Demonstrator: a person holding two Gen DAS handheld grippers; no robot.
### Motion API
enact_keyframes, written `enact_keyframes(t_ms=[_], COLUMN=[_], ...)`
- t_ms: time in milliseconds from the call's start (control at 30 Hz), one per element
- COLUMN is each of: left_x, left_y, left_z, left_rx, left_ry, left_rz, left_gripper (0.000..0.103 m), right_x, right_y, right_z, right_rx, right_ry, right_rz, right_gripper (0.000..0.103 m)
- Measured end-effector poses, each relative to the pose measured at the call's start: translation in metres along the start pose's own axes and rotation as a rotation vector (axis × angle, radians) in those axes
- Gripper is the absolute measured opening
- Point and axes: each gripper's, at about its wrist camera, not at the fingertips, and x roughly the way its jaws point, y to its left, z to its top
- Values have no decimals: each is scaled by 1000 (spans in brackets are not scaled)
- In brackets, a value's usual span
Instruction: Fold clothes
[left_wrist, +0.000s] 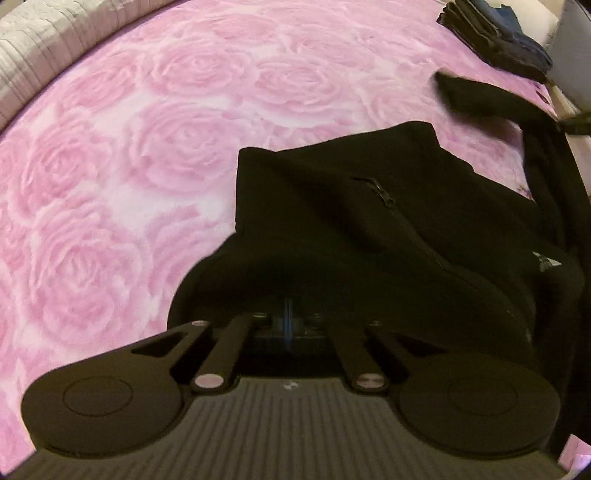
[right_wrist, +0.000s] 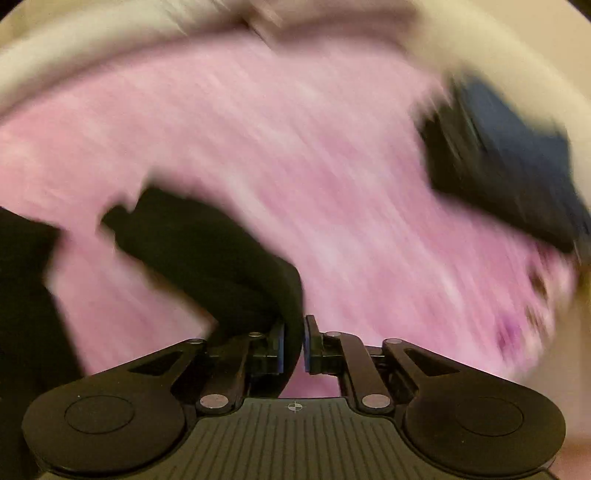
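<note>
— Black fleece jacket (left_wrist: 369, 229) drapes right over the left gripper (left_wrist: 288, 325), hiding its fingertips; whether that one is clamped or apart, I cannot tell. A zipper and a small white logo show on the cloth.

— And the right gripper (right_wrist: 294, 347)?

— Narrow, pinching a black fold of the same jacket, near the camera. That view is badly blurred.

— Anything only the left view shows?

— Rose pattern on the pink blanket (left_wrist: 147, 147), sharp. Far right lies a folded dark pile (left_wrist: 495, 40).
</note>
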Motion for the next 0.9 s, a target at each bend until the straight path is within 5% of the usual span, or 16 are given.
enact_keyframes(t_ms=[100,167,200,233,333,433,533,667,767,800,833,867,900], left_x=[-8,-13,-15,-17,-16,0,20,11,-2,-4,-5,-5,-2], left_y=[7,16,20,24,35,44,46,44,46,49,52,57,61], left_z=[-2,-2,-2,-2,-1,-2,-8,-20,-30,-34,-36,-37,-37], left_rx=[-53,-103,-125,-142,-169,-157,-96,-28,21,15,2,-16,-34], left_ry=[-11,-28,-36,-43,-37,10,60,3,-42,-54,-64,-70,-67], left_rz=[8,36,55,74,99,54,14,-12,-8,-16,-25,-28,-20], left_gripper=[6,29,32,35,38,38,34,6,6,6,9,17,27], right_x=[-23,-38,-41,-43,-48,-48,-46,0,29,28,25,22,19], right_y=[-1,19,36,50,92,106,126,151,163,162,162,163,164], right_z=[-11,-16,-16,-15,-12,-1,1,-18,-35,-38,-37,-34,-31], right_rx=[-47,-100,-141,-192,-360,-362,-414,-479,-468,-432,-411,-403,-395], right_ry=[-77,-157,-184,-210,-325,-411,-355,-118,-8,-14,-1,2,6], right_rz=[12,138,223,276,264,271,415,460,453,436,429,416,404], right_gripper=[22,40,57,63,63,63,64,64,50,40,19,5,5])
